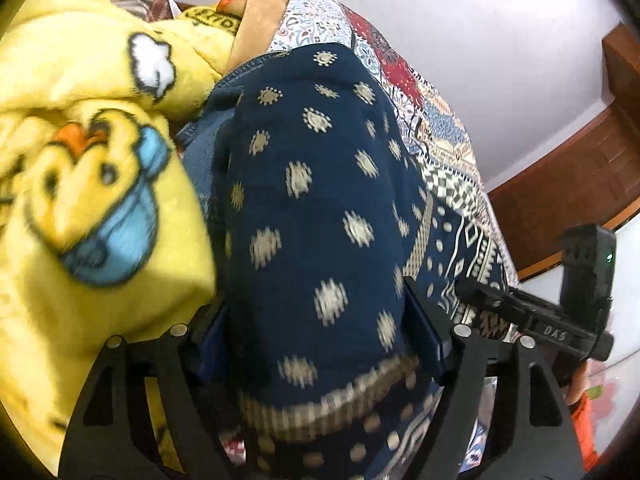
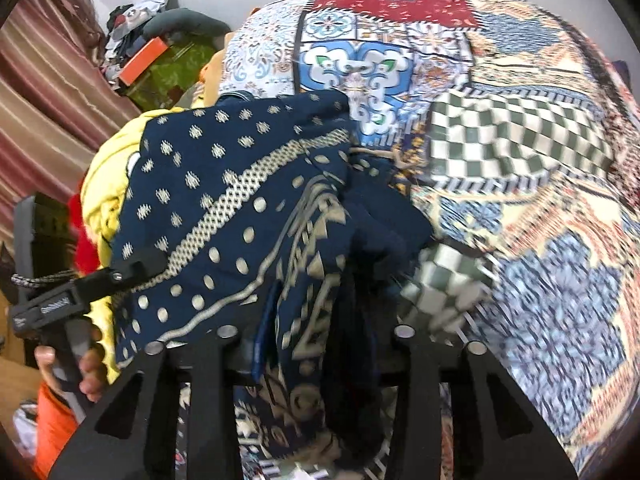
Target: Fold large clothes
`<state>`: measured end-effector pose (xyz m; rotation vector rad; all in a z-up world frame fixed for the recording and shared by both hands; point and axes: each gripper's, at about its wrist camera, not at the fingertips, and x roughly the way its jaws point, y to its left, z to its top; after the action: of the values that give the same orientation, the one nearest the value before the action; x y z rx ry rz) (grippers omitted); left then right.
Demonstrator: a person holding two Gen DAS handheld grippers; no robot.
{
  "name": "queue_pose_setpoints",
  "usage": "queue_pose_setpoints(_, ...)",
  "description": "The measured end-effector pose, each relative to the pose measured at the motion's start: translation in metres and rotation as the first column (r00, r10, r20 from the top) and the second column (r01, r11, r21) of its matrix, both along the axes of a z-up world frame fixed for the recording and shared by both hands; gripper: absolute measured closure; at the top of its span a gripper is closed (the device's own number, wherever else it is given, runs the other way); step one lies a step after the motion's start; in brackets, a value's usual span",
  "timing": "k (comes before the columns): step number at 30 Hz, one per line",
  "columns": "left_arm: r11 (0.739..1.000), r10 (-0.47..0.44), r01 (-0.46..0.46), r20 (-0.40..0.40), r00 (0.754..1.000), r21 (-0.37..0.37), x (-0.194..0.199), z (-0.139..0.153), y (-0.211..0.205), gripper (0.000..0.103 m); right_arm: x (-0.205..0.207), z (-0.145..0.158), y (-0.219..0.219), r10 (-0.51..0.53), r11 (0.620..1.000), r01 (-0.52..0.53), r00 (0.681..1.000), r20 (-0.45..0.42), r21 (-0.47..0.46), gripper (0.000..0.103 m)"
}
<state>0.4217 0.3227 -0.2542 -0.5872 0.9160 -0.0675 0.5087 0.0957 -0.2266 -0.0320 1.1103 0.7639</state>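
1. Left wrist view: the left claw (image 1: 320,320) has a thick bundle of the navy dotted garment (image 1: 320,184) between its two fingers. The cloth fills the gap from one finger to the other, but the picture is blurred, so I cannot tell if the pads press on it or only stand beside it. The garment lies on the bed with the patchwork bedsheet (image 1: 436,120), just beside a yellow duck blanket (image 1: 92,168) on the left. At the right edge the other claw reaches to the same garment.

2. Right wrist view: the right claw (image 2: 316,340) has a narrower fold of the navy dotted garment (image 2: 224,184) between its fingers, and the cloth hangs over them. If the grip is firm, I cannot tell. The patchwork bedsheet (image 2: 520,140) covers the bed on the right.

3. Step, as I judge it: both claws bring a folded part of the garment down onto the bed.

4. Next move, in my opinion: lay the fold flat with edges matched, let it go, then take a new edge.
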Motion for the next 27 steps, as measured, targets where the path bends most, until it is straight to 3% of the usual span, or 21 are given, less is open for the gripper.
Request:
queue_pose_setpoints(2, 0.997, -0.013, 0.013, 0.003, 1.000, 0.070, -0.011, 0.006, -0.009, 0.025, -0.010, 0.004, -0.013, -0.009, 1.000, 0.009, 1.000, 0.003, 0.000, 0.063)
queue_pose_setpoints(7, 0.991, -0.013, 0.017, -0.030, 0.999, 0.134, -0.047, 0.011, -0.027, 0.025, -0.038, 0.016, -0.030, -0.029, 1.000, 0.029, 0.999, 0.037, -0.008, 0.063)
queue_pose_setpoints(10, 0.977, 0.000, 0.014, -0.068, 0.998, 0.211, -0.071, 0.011, -0.038, 0.025, -0.056, 0.028, -0.040, -0.032, 0.999, 0.034, 0.997, 0.076, -0.023, 0.063)
queue_pose_setpoints(14, 0.962, -0.002, 0.017, -0.055, 0.998, 0.272, -0.102, 0.034, -0.055, 0.025, -0.079, 0.061, -0.053, -0.038, 0.999, 0.034, 0.987, 0.156, 0.025, 0.063)
queue_pose_setpoints(18, 0.943, -0.009, -0.014, 0.067, 0.998, 0.332, -0.134, 0.093, -0.077, 0.025, -0.111, 0.112, -0.067, -0.036, 0.996, 0.012, 0.963, 0.268, 0.090, 0.063)
queue_pose_setpoints(21, 0.926, -0.026, -0.050, 0.195, 0.980, 0.373, -0.161, 0.148, -0.095, 0.025, -0.139, 0.153, -0.078, -0.054, 0.989, 0.000, 0.928, 0.368, 0.145, 0.063)
queue_pose_setpoints(24, 0.903, -0.047, -0.102, 0.330, 0.943, 0.418, -0.188, 0.201, -0.120, 0.025, -0.176, 0.193, -0.091, -0.084, 0.976, -0.021, 0.882, 0.464, 0.215, 0.063)
queue_pose_setpoints(27, 0.881, -0.073, -0.159, 0.460, 0.885, 0.446, -0.225, 0.247, -0.147, 0.025, -0.210, 0.222, -0.101, -0.111, 0.958, -0.051, 0.841, 0.529, 0.283, 0.063)
